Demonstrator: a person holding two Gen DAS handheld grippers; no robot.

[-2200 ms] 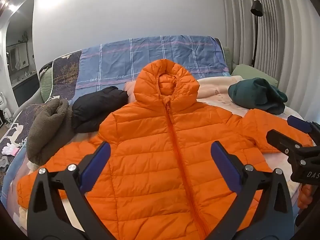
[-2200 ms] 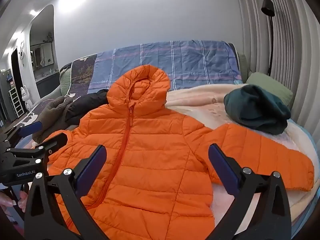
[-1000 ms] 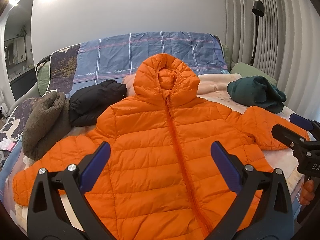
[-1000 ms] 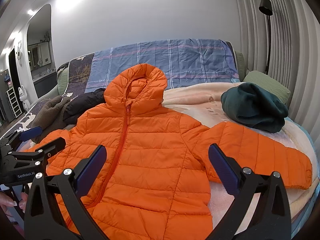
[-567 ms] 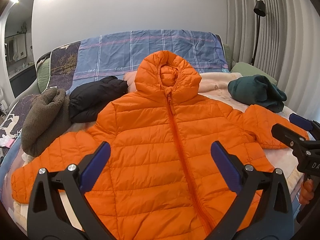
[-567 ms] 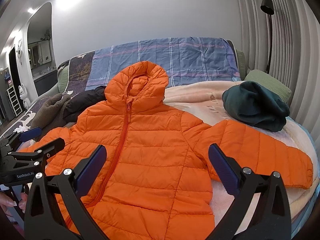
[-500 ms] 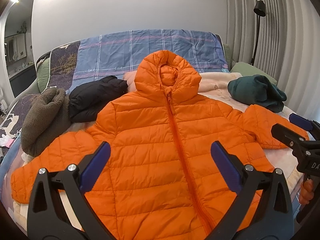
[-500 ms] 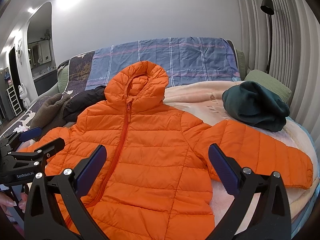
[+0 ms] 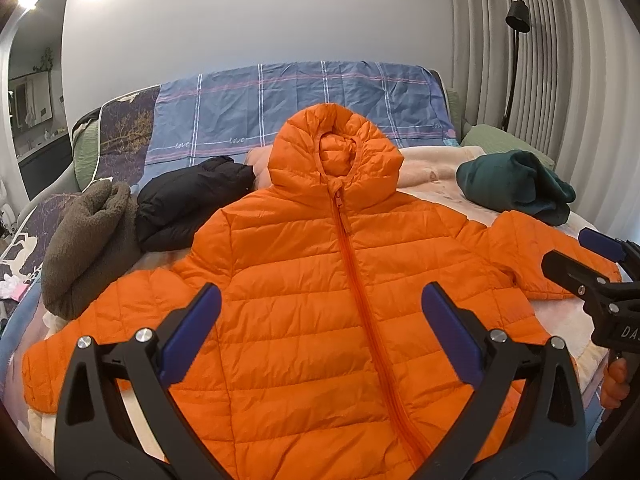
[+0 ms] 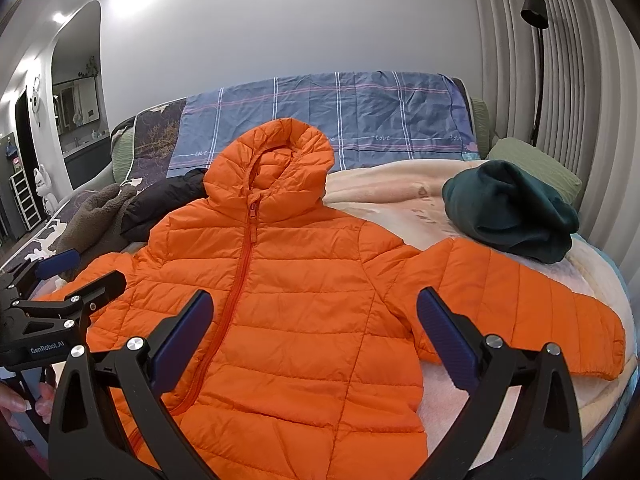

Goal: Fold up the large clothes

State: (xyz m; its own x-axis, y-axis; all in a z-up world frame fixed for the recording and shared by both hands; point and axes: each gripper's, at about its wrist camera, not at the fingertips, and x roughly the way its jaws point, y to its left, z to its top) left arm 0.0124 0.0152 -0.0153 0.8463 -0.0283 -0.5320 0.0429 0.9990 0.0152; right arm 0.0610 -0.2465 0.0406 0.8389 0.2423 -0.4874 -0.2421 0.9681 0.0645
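**Orange hooded puffer jacket, laid out for folding**

Item: orange jacket (image 9: 320,300), zipped, face up on the bed (image 10: 400,200), long axis running away from both grippers, hood farthest. Sleeves spread sideways. Left gripper (image 9: 320,332) and right gripper (image 10: 312,332) hover over the hem end, jaws spread, grasping nothing. Each is nearer its own side's sleeve.

Surrounding: green bundle (image 10: 512,212) apparently just beyond the right sleeve; black jacket (image 9: 192,200) and brown fleece (image 9: 84,240) beside the left shoulder.
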